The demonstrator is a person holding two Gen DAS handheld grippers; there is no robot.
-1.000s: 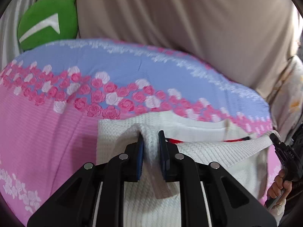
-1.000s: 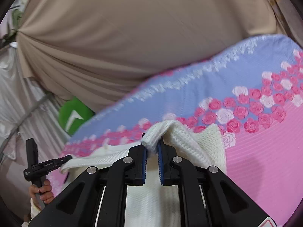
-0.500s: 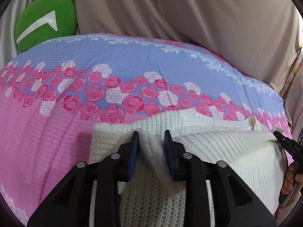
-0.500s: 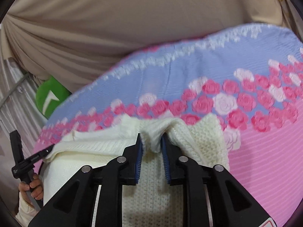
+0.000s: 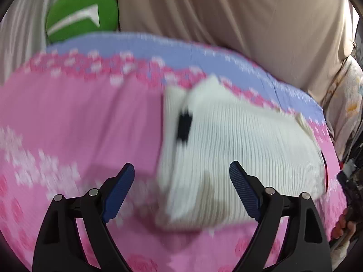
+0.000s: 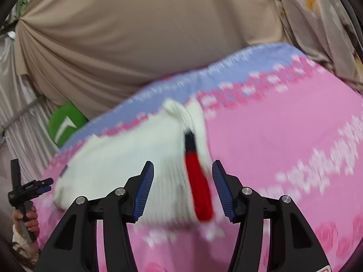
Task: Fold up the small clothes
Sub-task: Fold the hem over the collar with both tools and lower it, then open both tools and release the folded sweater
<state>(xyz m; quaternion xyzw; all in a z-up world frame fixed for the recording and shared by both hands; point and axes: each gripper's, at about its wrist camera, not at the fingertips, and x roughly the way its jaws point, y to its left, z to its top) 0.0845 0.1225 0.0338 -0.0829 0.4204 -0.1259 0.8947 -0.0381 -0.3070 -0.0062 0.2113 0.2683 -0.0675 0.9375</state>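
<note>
A small cream knitted sweater (image 5: 238, 149) lies folded on the pink and blue flowered bedsheet (image 5: 79, 124). It also shows in the right wrist view (image 6: 127, 158), with a red and black stripe (image 6: 197, 190) along its right side. My left gripper (image 5: 181, 181) is open and empty, just short of the sweater's near edge. My right gripper (image 6: 181, 181) is open and empty, over the sweater's near right part. The left gripper also shows at the far left of the right wrist view (image 6: 43, 184). Both views are blurred by motion.
A green cushion (image 5: 84, 20) with a white mark sits at the bed's far left corner. A beige curtain (image 5: 226, 11) hangs behind the bed. Flowered cloth (image 5: 347, 95) hangs at the right edge.
Both grippers opened and let go of the sweater's folded edge. Both pulled back toward me. The sweater now lies flat and folded on the sheet.
</note>
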